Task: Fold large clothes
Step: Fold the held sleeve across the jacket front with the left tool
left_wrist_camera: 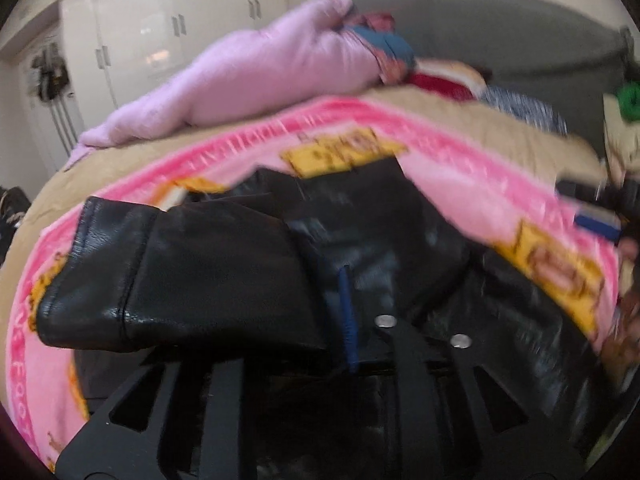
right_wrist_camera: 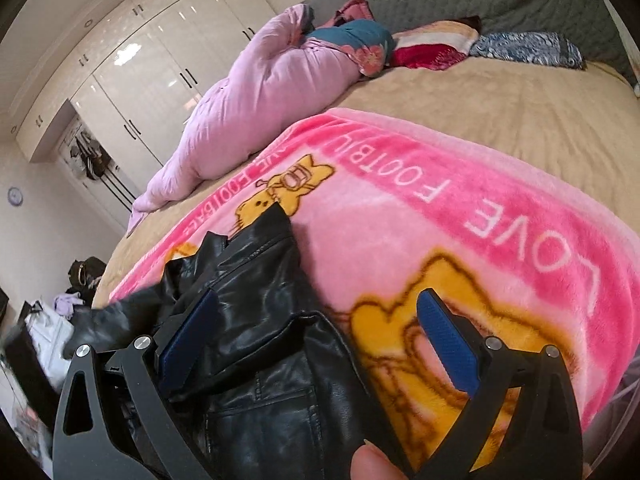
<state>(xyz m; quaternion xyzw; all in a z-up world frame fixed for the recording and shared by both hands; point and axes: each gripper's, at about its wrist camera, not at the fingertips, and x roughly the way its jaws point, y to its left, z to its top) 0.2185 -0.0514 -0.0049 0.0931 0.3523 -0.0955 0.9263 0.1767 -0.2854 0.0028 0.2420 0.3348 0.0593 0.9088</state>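
A black leather jacket [left_wrist_camera: 360, 240] lies on a pink cartoon blanket [left_wrist_camera: 460, 160] on the bed. My left gripper [left_wrist_camera: 348, 312] is shut on the jacket's sleeve [left_wrist_camera: 168, 276], which hangs over to the left with its cuff free. The view is blurred. In the right wrist view the jacket [right_wrist_camera: 260, 320] lies bunched at the blanket's [right_wrist_camera: 440, 220] left side. My right gripper [right_wrist_camera: 316, 340] is open, its left pad [right_wrist_camera: 188, 332] against the jacket and its right pad [right_wrist_camera: 448, 340] over the blanket. It holds nothing.
A lilac duvet [right_wrist_camera: 260, 96] lies rolled along the far left of the tan bedspread [right_wrist_camera: 500, 104]. Folded clothes [right_wrist_camera: 440, 48] sit by the grey headboard. White wardrobes [right_wrist_camera: 140, 72] stand behind, and clutter lies on the floor at left [right_wrist_camera: 72, 292].
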